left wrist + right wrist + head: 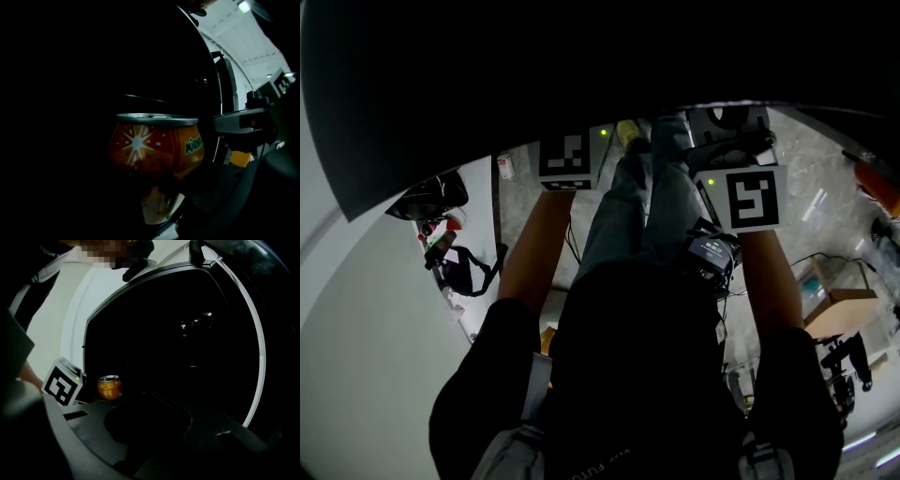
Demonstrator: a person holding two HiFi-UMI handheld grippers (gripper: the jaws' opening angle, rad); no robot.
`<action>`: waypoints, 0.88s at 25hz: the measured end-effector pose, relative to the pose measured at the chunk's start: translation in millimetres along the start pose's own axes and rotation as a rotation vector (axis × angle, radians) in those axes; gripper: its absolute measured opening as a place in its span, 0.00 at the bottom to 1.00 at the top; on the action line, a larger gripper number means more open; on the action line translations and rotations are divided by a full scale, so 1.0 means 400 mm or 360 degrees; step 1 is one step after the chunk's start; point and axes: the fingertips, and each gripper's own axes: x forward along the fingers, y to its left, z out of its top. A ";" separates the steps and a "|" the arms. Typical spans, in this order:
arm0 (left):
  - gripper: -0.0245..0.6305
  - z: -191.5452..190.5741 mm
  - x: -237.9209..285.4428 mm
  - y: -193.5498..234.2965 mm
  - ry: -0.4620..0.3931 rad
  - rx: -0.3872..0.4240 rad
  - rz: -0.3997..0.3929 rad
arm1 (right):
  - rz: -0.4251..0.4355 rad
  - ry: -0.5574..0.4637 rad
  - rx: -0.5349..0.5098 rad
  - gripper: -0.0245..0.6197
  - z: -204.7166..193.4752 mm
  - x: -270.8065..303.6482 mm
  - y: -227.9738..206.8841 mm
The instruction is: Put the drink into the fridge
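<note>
Before the dark fridge [487, 75], its door [178, 357] apparently closed: carrying step. Here the left gripper [157, 187] is clamped on the orange can [157, 145], held upright near the door; the right gripper [154, 427] has jaws too dark to judge. Next move probably calls for opening the door.

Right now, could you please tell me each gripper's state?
Left gripper: closed on the orange can.
Right gripper: cannot be told, its jaws are lost in darkness.

Green letters reading "MIRIN", cut off at the side, are printed on the orange can [154, 145]. Nothing else can be read.
</note>
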 end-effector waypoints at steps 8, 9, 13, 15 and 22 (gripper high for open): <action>0.56 -0.084 0.075 0.057 0.0080 -0.0027 0.0080 | -0.0017 -0.0003 0.0004 0.06 -0.012 -0.005 -0.007; 0.56 -0.091 0.082 0.061 0.0087 -0.0033 0.0084 | -0.0014 0.0014 0.0005 0.06 -0.018 -0.006 -0.006; 0.56 -0.124 0.106 0.075 0.0122 -0.0054 0.0104 | -0.0004 0.0046 0.0010 0.06 -0.029 -0.012 0.002; 0.56 -0.141 0.117 0.081 0.0145 -0.0077 0.0110 | -0.0015 0.0055 0.0018 0.06 -0.031 -0.016 0.001; 0.56 -0.136 0.142 0.090 0.0085 -0.0063 0.0121 | -0.0042 0.0070 0.0029 0.06 -0.041 -0.037 -0.008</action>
